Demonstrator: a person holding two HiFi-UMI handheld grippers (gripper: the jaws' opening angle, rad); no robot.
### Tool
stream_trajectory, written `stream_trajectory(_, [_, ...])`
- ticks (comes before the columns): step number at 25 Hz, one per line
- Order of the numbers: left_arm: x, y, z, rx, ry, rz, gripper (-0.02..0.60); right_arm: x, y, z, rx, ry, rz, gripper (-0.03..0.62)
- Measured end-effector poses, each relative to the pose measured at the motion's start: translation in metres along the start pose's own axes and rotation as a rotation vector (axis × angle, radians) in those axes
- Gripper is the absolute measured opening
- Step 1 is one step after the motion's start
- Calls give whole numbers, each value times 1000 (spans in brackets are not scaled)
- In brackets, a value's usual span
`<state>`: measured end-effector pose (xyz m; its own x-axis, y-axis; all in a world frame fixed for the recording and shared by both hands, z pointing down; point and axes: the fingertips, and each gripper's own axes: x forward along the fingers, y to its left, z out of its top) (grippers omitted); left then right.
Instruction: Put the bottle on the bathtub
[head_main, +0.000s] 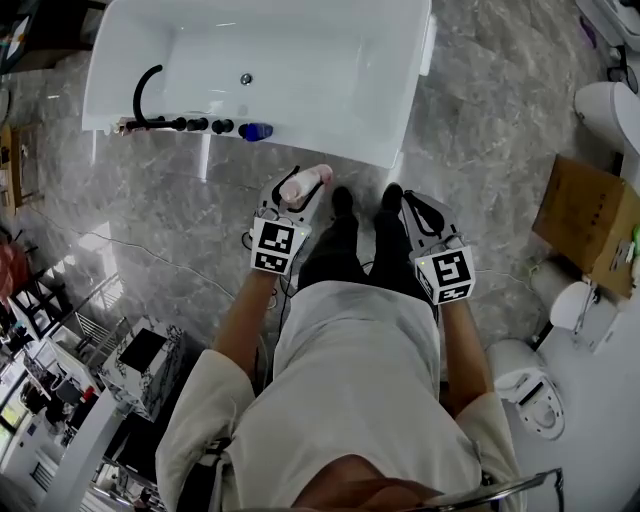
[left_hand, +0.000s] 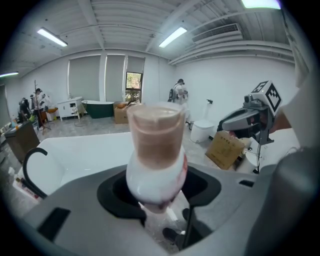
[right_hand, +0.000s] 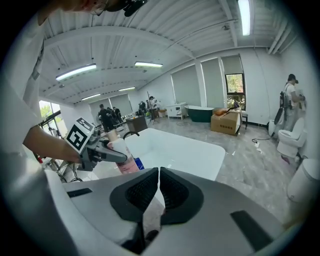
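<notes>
A white bottle with a pink cap (head_main: 305, 183) sticks out forward from my left gripper (head_main: 298, 192), which is shut on its body. In the left gripper view the bottle (left_hand: 155, 142) fills the middle, cap end away from me, between the grey jaws of the left gripper (left_hand: 160, 187). The white bathtub (head_main: 390, 90) lies just ahead on the grey marble floor, its near rim a little beyond the bottle. My right gripper (head_main: 408, 207) hangs beside the left one, jaws together with nothing in them. In the right gripper view, the right gripper (right_hand: 158, 175) faces the bathtub (right_hand: 200, 150) and the bottle (right_hand: 121, 156).
A black faucet (head_main: 145, 92) and black knobs sit on the tub's left rim, with a blue object (head_main: 255, 131) beside them. A cardboard box (head_main: 585, 222) and white toilets (head_main: 530, 388) stand to the right. A cable (head_main: 160, 258) runs across the floor at the left.
</notes>
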<state>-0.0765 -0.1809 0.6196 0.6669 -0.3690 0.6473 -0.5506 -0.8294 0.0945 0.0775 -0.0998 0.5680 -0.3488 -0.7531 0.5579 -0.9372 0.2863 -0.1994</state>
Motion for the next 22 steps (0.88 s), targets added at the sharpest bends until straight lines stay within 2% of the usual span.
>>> stream_trajectory(4, [39,12,-13,-41,-8,36,225,27,-17,-15,-29,37,48,35])
stream_trajectory(8, [81,16,-28,-73,-6,58,225,53,-42,-31,-15,54,61,35])
stream_trajectory(15, [154,35,-80,-138,61,97,227,103,-62,-62,40,75,105,35])
stream_trajectory(22, [199,38,-120,-80,102,127,227,130,-68,-92,96,97,117,35])
